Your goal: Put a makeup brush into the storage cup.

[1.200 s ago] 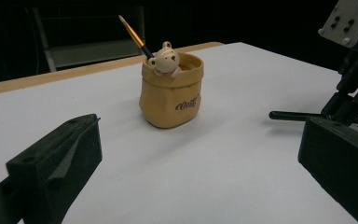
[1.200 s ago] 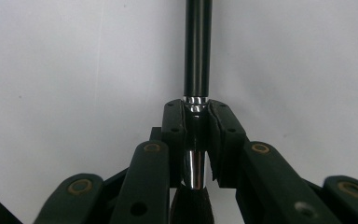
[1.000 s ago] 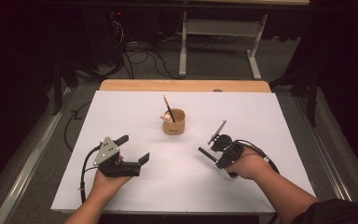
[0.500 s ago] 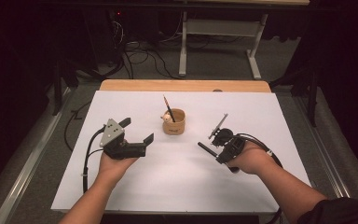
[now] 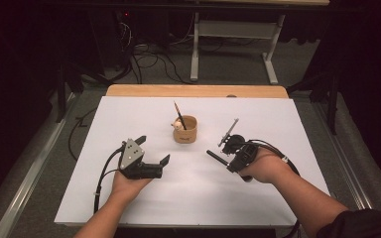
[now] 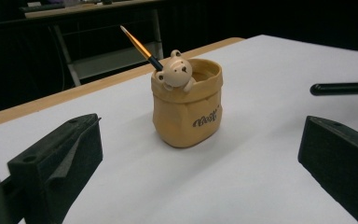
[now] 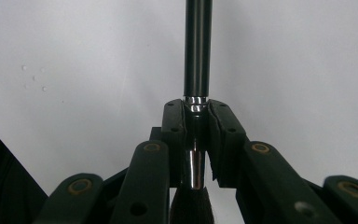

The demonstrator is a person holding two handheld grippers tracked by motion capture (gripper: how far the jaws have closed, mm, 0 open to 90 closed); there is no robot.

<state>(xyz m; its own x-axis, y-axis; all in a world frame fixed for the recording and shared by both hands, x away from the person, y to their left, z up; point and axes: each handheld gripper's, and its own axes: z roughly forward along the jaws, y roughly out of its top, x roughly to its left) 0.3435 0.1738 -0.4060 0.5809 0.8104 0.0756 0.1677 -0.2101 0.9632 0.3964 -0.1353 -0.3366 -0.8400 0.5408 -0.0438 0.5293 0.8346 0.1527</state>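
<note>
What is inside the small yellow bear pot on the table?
One paintbrush leans out of the bear pot, bristle tip up, behind the little bear head on the rim. The pot wall covers the brush's lower end and the pot's bottom.

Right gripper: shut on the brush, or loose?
Shut on it. In the right gripper view both pads press the brush at its metal ferrule, with no gap showing.
</note>
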